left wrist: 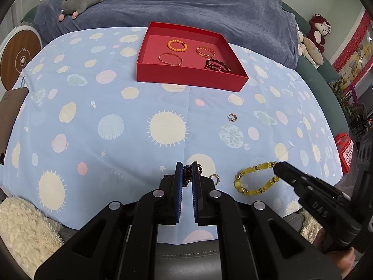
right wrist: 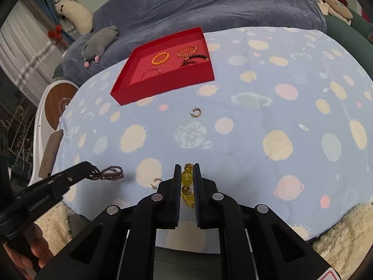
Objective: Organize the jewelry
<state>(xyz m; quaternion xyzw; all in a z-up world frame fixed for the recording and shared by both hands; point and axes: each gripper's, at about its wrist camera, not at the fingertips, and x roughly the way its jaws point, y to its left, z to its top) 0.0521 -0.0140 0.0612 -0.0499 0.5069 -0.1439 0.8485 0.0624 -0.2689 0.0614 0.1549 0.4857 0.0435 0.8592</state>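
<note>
Both grippers work at the near edge of a pale blue cloth [left wrist: 112, 107] printed with suns and planets. The left gripper [left wrist: 187, 175] is clenched on a dark red beaded strand [left wrist: 186, 175], whose loose loops trail on the cloth beside its tip in the right wrist view. The right gripper [right wrist: 187, 179] is clamped on a yellow bead bracelet [right wrist: 187, 179]; in the left wrist view the rest of that bracelet forms a ring just left of the gripper's tip. Between the two held pieces a small silver hoop earring [left wrist: 215, 178] lies on the cloth, just beside the left gripper's right finger. A second hoop earring [left wrist: 232, 117] lies alone farther out, about midway to the red tray [left wrist: 186, 79]. The tray sits at the far side of the cloth and holds an orange bead bracelet [left wrist: 177, 46], a thin bangle [left wrist: 170, 58], an amber-toned bracelet [left wrist: 205, 51] and a dark beaded bracelet [left wrist: 215, 65], each apart from the others. Nothing stands between the grippers and the tray but the lone earring. Behind the tray a blue-grey blanket [left wrist: 186, 2] carries a grey plush toy [left wrist: 81, 0].
</note>
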